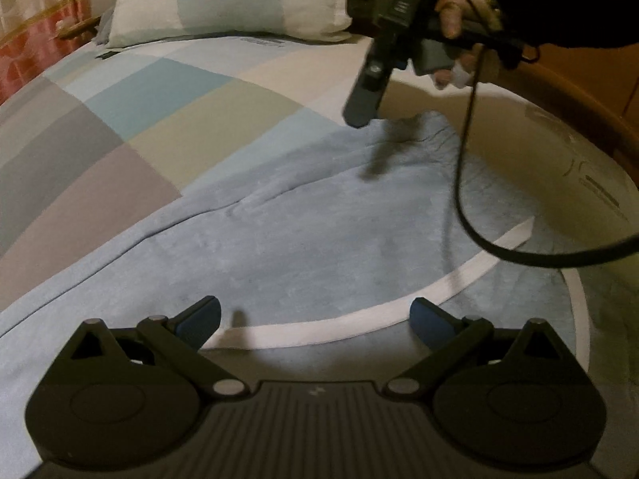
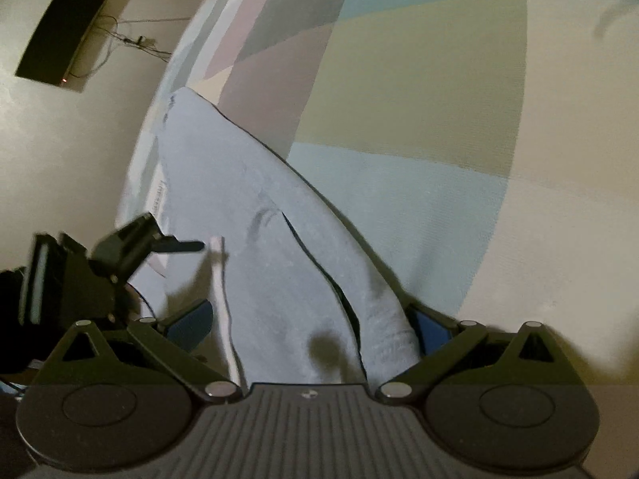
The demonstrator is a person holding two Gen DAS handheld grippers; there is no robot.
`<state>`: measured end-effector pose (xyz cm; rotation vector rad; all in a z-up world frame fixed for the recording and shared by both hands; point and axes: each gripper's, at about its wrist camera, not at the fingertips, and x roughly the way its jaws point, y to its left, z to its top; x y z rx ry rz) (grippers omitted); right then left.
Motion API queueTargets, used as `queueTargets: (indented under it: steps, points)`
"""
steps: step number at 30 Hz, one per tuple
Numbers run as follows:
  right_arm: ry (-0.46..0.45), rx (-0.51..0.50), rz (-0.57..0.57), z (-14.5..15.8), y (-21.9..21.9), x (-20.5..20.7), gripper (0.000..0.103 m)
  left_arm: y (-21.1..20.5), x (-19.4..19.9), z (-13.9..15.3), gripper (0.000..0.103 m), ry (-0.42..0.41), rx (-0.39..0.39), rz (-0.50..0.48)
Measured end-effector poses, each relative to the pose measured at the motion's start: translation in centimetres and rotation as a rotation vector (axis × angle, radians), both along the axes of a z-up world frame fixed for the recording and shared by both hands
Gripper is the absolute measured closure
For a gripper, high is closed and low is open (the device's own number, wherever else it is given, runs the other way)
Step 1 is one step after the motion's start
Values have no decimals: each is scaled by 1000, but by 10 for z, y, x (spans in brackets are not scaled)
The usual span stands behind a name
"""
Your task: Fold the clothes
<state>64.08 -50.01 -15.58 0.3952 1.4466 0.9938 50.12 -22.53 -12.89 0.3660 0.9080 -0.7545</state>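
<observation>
A light blue fleece garment [image 1: 303, 239] with a white side stripe [image 1: 359, 315] lies spread on the bed. In the left wrist view my left gripper [image 1: 315, 323] is open and empty just above the garment near the stripe. My right gripper [image 1: 365, 107] hangs over the garment's far end. In the right wrist view the right gripper [image 2: 307, 327] is open, with the garment [image 2: 247, 207] running between its fingers; I cannot tell whether it touches the cloth. The white stripe [image 2: 223, 299] passes by its left finger. The left gripper [image 2: 187, 246] shows at the left.
The bed has a patchwork cover [image 1: 120, 127] in grey, blue and beige. A pillow [image 1: 223, 0] lies at the head. A black cable [image 1: 479, 223] hangs from the right gripper over the garment. The floor [image 2: 80, 159] with a dark box [image 2: 60, 36] lies beside the bed.
</observation>
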Motion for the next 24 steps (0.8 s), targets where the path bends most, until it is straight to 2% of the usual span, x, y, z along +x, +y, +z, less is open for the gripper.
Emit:
queueTargets:
  steps: [6,9,13,16,19,22,24]
  points:
    - [76,49,-35,-7,-34,-24,0,1,0,0,3,16,0,-2]
    - [78,90,-94,-10,-50,-40,0,3,2,0,3,32,-7,12]
    - [59,138,-122,-12,-40,-33,0,-1,6,1,3,48,-38,9]
    - [61,167,-95,-16,-17,-21,0,-6,11,2,3,57,-46,2]
    - [58,154,-43,-15,-4,-16,0,-10,13,3,3,50,-35,-7]
    - [25,136,-23,-15,-8,-19,14,-10,14,2,3,52,-25,-11]
    - [24,134,-18,-16,-9,-19,14,-9,15,0,3,55,-16,-4]
